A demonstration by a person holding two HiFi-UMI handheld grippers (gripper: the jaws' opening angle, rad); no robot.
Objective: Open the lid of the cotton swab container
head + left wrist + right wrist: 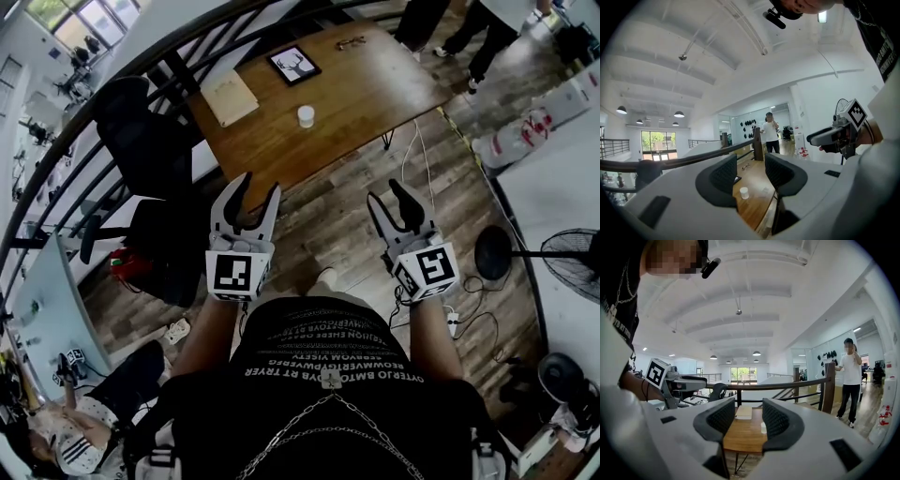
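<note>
The cotton swab container (pixel 306 115) is a small white tub that stands upright near the middle of a wooden table (pixel 375 94), well ahead of both grippers. My left gripper (pixel 255 192) and right gripper (pixel 392 199) are held side by side over the wooden floor, short of the table, both open with nothing between the jaws. In the left gripper view the container (pixel 744 192) shows low between that gripper's (pixel 751 169) fingers. In the right gripper view the container (pixel 763 427) peeks from behind the right finger of that gripper (pixel 743 417).
On the table lie a pale notebook (pixel 230 97), a framed deer picture (pixel 292 65) and a pair of glasses (pixel 352 42). A black office chair (pixel 141 131) and a dark railing (pixel 112 84) stand to the left. A floor fan (pixel 572 258) and cables (pixel 469 319) lie right. People stand beyond the table (pixel 487 28).
</note>
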